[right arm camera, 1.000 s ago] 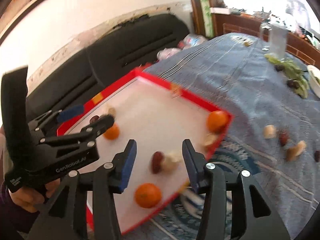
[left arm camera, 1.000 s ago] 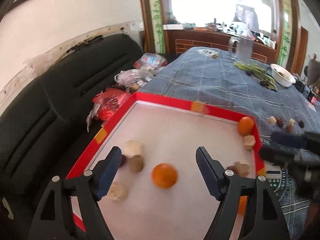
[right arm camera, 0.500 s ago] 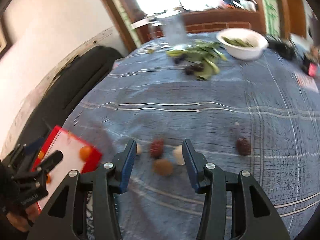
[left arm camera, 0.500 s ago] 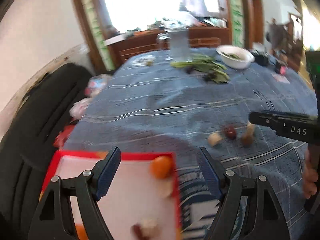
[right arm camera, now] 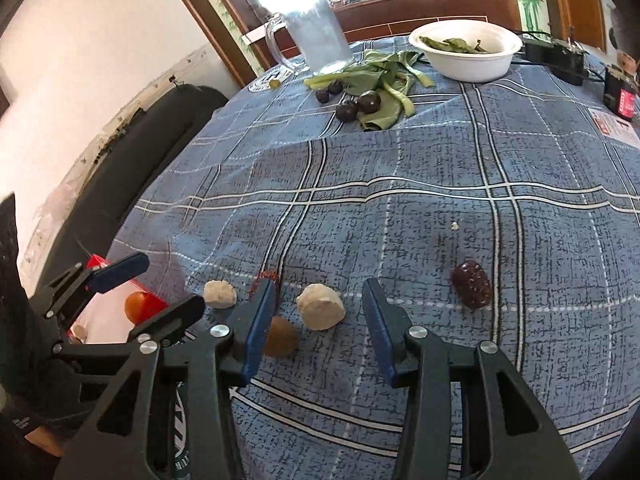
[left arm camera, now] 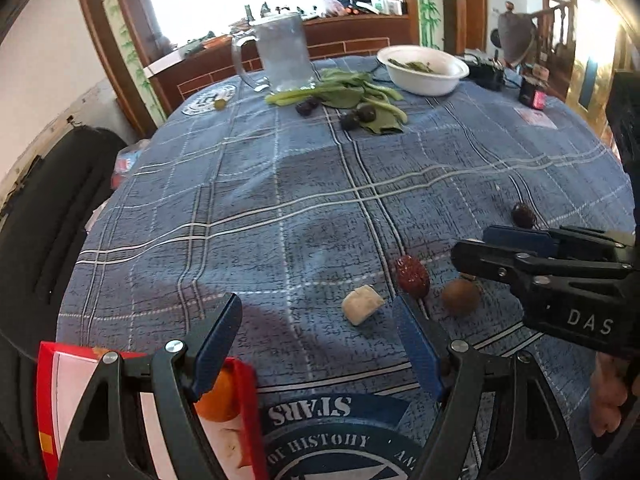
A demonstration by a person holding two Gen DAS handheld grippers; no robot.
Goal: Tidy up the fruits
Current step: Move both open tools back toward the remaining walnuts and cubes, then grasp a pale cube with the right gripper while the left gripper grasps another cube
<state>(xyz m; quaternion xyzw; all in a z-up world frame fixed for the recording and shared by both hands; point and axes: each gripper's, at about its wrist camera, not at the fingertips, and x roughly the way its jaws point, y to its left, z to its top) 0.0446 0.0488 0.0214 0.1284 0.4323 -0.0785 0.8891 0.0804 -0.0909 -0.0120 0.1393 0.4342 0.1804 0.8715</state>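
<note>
Right tongs wide open, holding nothing, straddling the pale chunk on the bench, prob lined up w/ it as next pick. Left tongs also open & empty, near the red tray w/ an orange inside.

Red tray cut off at bottom edge; orange half behind left gripper's finger. Red date mostly hidden behind right gripper's finger.
</note>
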